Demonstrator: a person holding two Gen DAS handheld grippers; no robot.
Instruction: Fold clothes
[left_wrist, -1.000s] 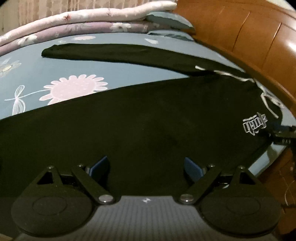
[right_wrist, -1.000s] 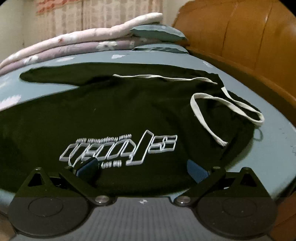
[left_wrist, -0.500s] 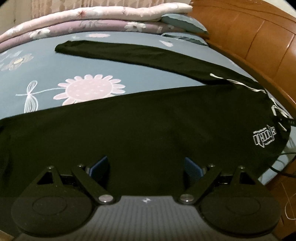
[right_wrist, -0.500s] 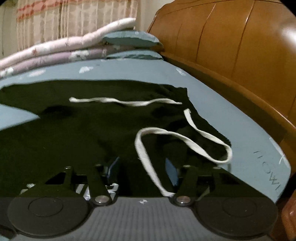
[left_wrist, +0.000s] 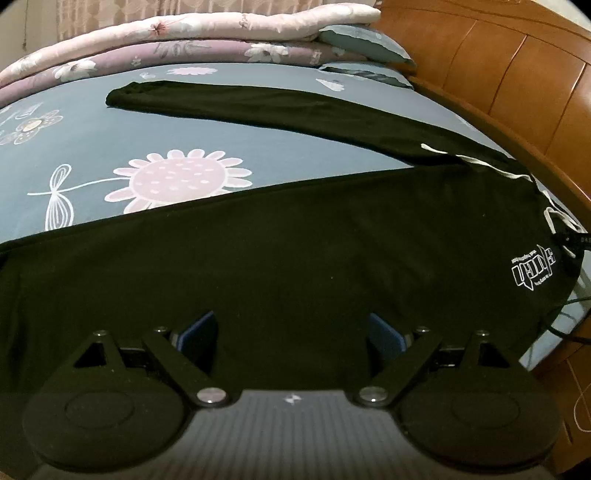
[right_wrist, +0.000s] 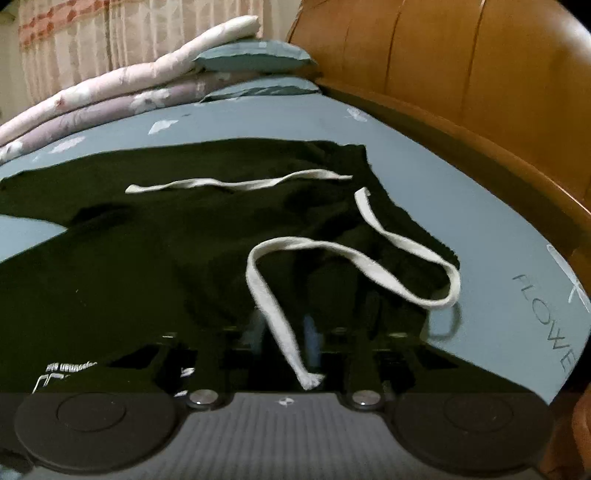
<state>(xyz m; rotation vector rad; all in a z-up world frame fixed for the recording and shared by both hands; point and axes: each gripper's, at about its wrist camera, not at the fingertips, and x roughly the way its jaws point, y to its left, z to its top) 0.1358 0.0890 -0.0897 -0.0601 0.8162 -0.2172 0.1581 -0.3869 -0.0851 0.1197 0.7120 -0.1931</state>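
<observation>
Black trousers (left_wrist: 295, 258) spread across bed (left_wrist: 92, 147), frame centre | left gripper (left_wrist: 291, 332) fingers held wide, nothing gripped | right gripper (right_wrist: 284, 332) fingers closed on waistband beside drawstring (right_wrist: 273, 306) | waistband best lifted evenly, drawstring kept clear.

A bed (left_wrist: 92, 125) is filling most of both views, wearing a grey-blue sheet (right_wrist: 424, 177) printed with pale pink flowers (left_wrist: 177, 181) and a white-outlined dragonfly (left_wrist: 57, 201); grey lettering reading "FLOWE" (right_wrist: 546, 321) is showing near its right edge. Folded quilts (left_wrist: 184, 40), one pale pink and one mauve, both floral, are lying stacked along the far side, with two grey-blue pillows (right_wrist: 255, 59) sitting at their right end. A polished orange-brown wooden headboard (right_wrist: 461, 74), panelled in vertical sections, is curving along the right. Behind the quilts, a patterned cream curtain (right_wrist: 110, 40) with a reddish band is hanging. Soft indoor light is reflecting off the wood.
</observation>
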